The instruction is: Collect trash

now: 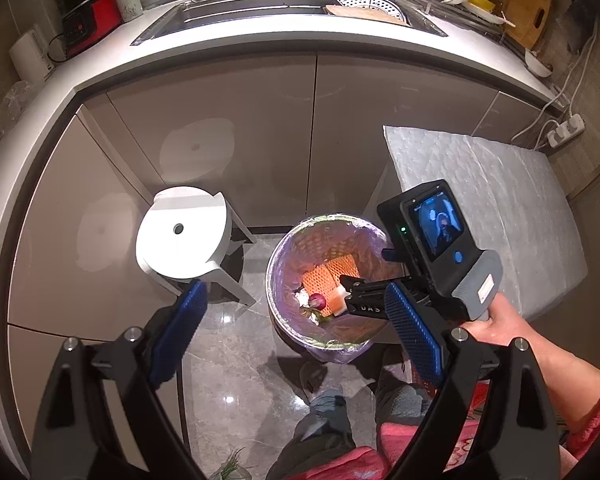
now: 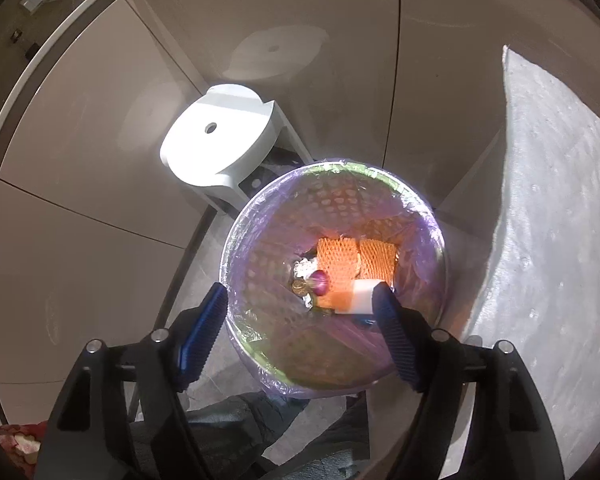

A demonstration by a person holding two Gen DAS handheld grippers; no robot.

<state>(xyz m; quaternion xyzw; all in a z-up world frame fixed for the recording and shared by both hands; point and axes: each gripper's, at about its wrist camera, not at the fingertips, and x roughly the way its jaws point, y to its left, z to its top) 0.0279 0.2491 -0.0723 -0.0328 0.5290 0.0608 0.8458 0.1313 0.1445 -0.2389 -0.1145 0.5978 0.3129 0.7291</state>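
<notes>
Two grippers: yours, both spread wide.
Right gripper (image 2: 300, 300): hung over the bin (image 2: 436, 240), released.
Left gripper (image 1: 296, 320): held nothing.

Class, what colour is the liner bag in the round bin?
Translucent purple plastic liner bag; clearest in the right wrist view.

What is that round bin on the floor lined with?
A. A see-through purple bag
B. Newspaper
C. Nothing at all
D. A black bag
A: a thin, translucent purple bag is stretched over the rim of the trash bin, and the bin's lattice wall shows through it; orange foam netting and other scraps lie at the bottom.
</notes>
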